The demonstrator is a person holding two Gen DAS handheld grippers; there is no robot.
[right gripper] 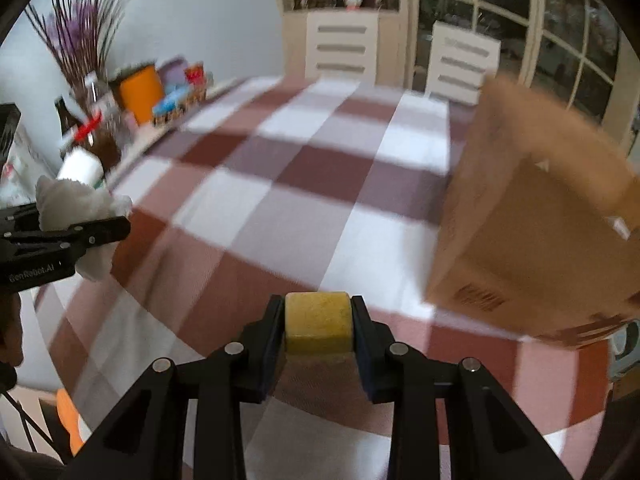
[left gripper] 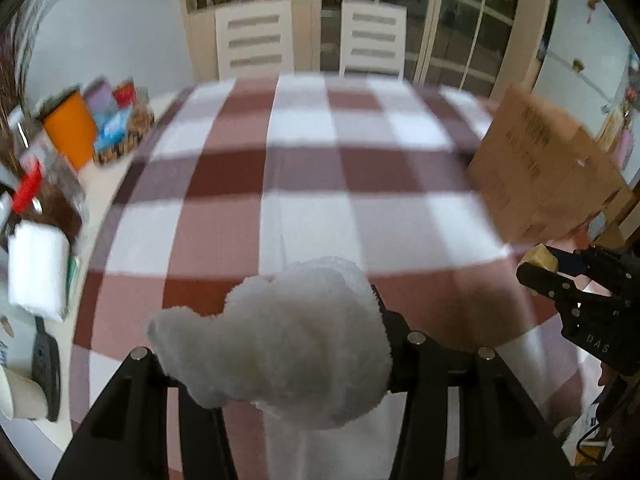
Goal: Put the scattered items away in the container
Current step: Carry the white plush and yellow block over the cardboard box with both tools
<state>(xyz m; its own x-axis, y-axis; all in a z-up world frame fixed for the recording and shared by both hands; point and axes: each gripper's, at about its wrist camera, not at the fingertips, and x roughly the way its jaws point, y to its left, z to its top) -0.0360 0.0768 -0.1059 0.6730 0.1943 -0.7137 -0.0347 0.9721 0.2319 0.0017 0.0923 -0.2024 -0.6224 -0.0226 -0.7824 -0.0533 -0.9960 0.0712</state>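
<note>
White fluffy cloth (left gripper: 280, 344) fills the space between the fingers of the left gripper (left gripper: 276, 356); jaws are partly closed on it, and the bunched fabric bulges up and forward past the fingertips, hiding them. From the right wrist view the same cloth (right gripper: 76, 204) sits clamped in the left gripper (right gripper: 86, 228), hanging out above and below the black fingers.

Right gripper (right gripper: 319, 322): jaws narrow, pressed on both sides of a yellow sponge block (right gripper: 319, 322). Block sits square between the pads, top edge level with the fingertips. From the left wrist view the right gripper (left gripper: 538, 270) shows to the right of the left one, with the sponge block (left gripper: 541, 261) at its tip.

Both grippers hang above a table under a red-and-white checked cloth (left gripper: 304, 160), not touching it. Frames are motion-blurred.

Container: a brown cardboard box (right gripper: 532, 216) stands ahead and to the right of the right gripper, near but apart from it; tilt or lean cannot be judged through the blur. From the left gripper it lies far right and ahead (left gripper: 548, 164). Printed dark markings on its side, unreadable.

Left of the left gripper, along the table edge: a white folded stack (left gripper: 38, 272), an orange container (left gripper: 72, 132) and a basket of packets (left gripper: 120, 136). Two white chairs (left gripper: 256, 40) stand at the far side of the table.
</note>
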